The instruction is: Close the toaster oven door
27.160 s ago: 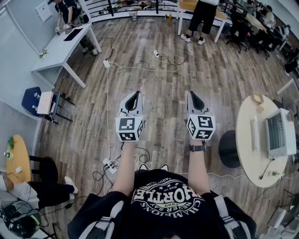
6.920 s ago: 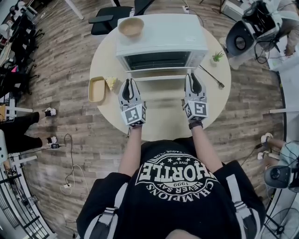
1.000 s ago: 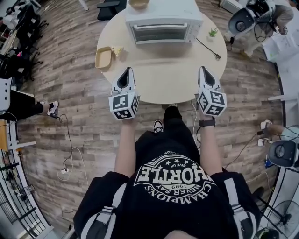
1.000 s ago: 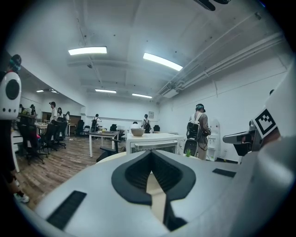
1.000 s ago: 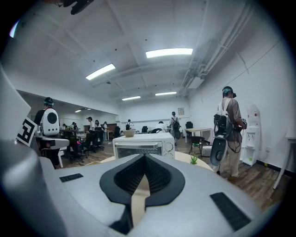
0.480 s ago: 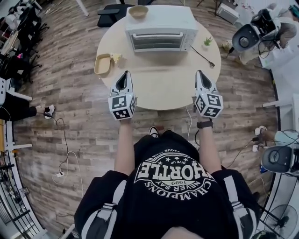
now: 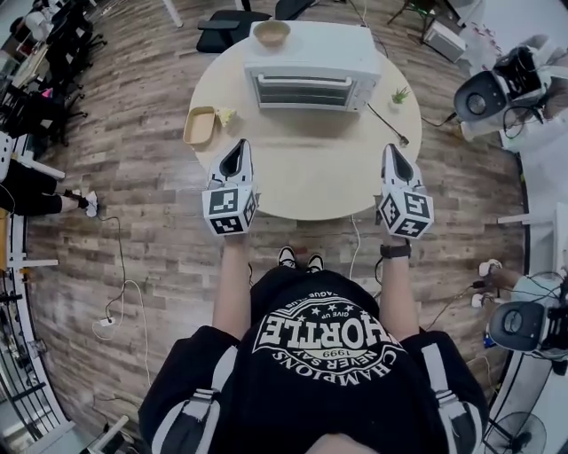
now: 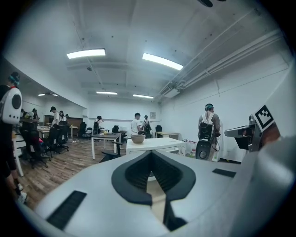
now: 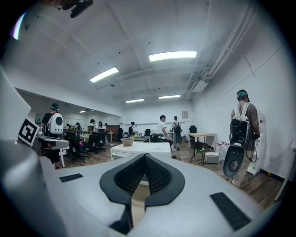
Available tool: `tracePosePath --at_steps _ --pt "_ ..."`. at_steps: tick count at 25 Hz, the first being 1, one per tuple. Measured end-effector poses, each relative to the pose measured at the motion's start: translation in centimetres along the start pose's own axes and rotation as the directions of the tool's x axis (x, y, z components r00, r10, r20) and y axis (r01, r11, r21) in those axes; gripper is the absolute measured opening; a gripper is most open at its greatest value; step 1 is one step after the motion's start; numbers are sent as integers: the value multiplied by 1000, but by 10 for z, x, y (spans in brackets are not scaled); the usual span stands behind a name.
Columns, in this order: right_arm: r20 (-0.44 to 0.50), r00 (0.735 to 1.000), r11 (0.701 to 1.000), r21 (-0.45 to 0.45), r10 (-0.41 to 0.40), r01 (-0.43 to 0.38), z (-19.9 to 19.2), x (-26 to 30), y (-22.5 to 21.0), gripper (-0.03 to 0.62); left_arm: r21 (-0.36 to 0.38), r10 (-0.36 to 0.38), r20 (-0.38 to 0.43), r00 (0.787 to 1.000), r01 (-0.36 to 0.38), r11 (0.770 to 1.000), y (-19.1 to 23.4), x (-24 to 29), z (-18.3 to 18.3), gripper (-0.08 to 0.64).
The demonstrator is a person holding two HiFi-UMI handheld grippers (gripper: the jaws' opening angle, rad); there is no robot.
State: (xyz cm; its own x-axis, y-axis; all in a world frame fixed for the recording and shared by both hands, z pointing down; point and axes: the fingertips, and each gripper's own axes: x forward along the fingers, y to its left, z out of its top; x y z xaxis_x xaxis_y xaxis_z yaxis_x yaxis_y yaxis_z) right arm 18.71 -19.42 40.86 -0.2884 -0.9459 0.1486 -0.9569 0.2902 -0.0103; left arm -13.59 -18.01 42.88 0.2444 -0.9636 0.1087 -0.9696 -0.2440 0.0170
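Observation:
The white toaster oven (image 7: pixel 312 66) stands at the far side of the round table (image 7: pixel 311 182), its glass door (image 7: pixel 310 90) closed upright. My left gripper (image 7: pixel 236 148) hovers over the table's near left edge, shut and holding nothing. My right gripper (image 7: pixel 392 152) hovers over the near right edge, also shut and holding nothing. Both point level toward the oven and are well short of it. In the left gripper view the oven (image 8: pixel 155 144) shows past the shut left gripper (image 8: pixel 151 153). In the right gripper view the oven (image 9: pixel 138 149) shows beyond the shut right gripper (image 9: pixel 144 156).
A wooden bowl (image 7: pixel 272 33) sits on top of the oven. A tan tray (image 7: pixel 200 126) and a bread slice (image 7: pixel 225 115) lie at the table's left. A small plant (image 7: pixel 401 94) and a cable (image 7: pixel 387 124) are at its right. Black chairs (image 7: pixel 226 19) stand behind; people stand further off.
Both grippers have risen a little and stayed shut. The table and oven now sit lower in the head view. The oven door stays closed.

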Motion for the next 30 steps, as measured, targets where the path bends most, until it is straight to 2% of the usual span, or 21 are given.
tracePosePath --at_steps 8,17,23,24,26,28,30 --pt "10 1000 1000 3 23 -23 4 -2 7 20 30 11 -13 1000 -10 1000 -4 -4 11 18" --pt "-3 999 999 21 39 -39 -3 -3 11 20 51 -19 -43 999 21 998 -24 -6 8 17" --pt "-7 998 998 20 66 -66 -8 -2 31 20 64 -40 -49 998 43 997 -27 -6 4 18" --pt "-10 997 997 24 72 -72 -9 -1 33 20 80 -43 -52 998 47 996 -28 -6 5 18" --pt "-23 996 995 50 85 -84 -19 -1 35 20 155 -56 -76 996 67 986 -34 -4 3 18" --pt "-56 993 993 69 101 -97 -36 -4 33 20 250 -61 -133 989 93 964 -40 -2 -13 18" --pt "-95 987 989 77 130 -123 -56 -7 33 20 318 -34 -197 980 97 943 -38 0 -40 18"
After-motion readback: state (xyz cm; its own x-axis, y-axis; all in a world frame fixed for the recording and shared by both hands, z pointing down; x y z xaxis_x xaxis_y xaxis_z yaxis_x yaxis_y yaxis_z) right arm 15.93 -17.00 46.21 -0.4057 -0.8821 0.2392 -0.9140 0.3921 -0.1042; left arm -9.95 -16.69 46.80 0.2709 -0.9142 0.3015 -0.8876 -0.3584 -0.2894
